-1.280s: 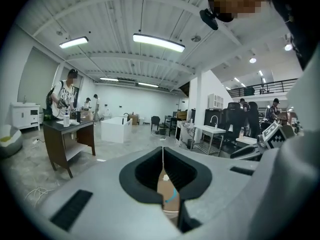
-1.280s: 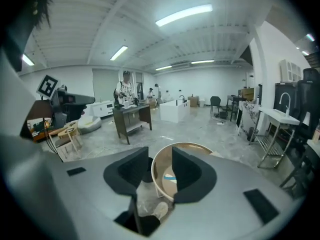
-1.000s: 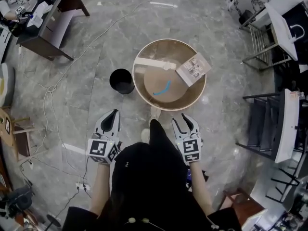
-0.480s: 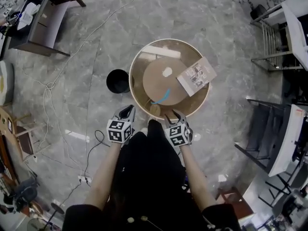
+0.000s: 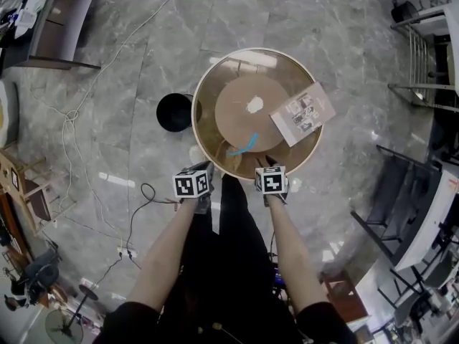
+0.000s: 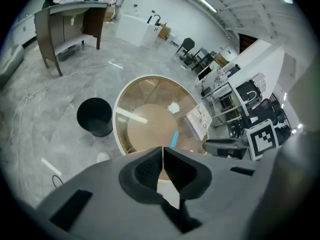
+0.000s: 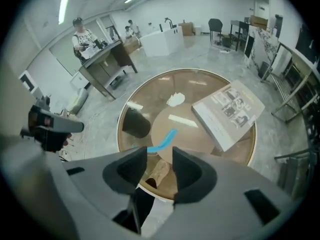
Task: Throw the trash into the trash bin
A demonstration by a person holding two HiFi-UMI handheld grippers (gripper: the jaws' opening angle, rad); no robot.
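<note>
A round glass table [image 5: 195,113] holds a crumpled white paper [image 5: 254,105], a blue strip [image 5: 244,146] and a booklet [image 5: 302,113]. The black trash bin [image 5: 175,112] stands on the floor just left of the table. Both grippers point steeply down at the table's near edge. My left gripper [image 5: 203,167] is shut with nothing in it; in the left gripper view its tips [image 6: 162,151] meet in front of the blue strip [image 6: 174,139]. My right gripper [image 5: 270,165] has its jaws apart and closing, nothing between them [image 7: 160,156]; just beyond lies the blue strip [image 7: 162,143].
A dark desk [image 5: 64,20] stands far left, where a person [image 7: 82,36] is. Cables [image 5: 72,131] trail over the marble floor. Metal racks and chairs [image 5: 423,192] line the right side. My shoe [image 7: 159,171] shows through the glass.
Both grippers have sunk and moved forward, from beside my body to the table's near edge, tipping to point downward. The table's things have not moved.
</note>
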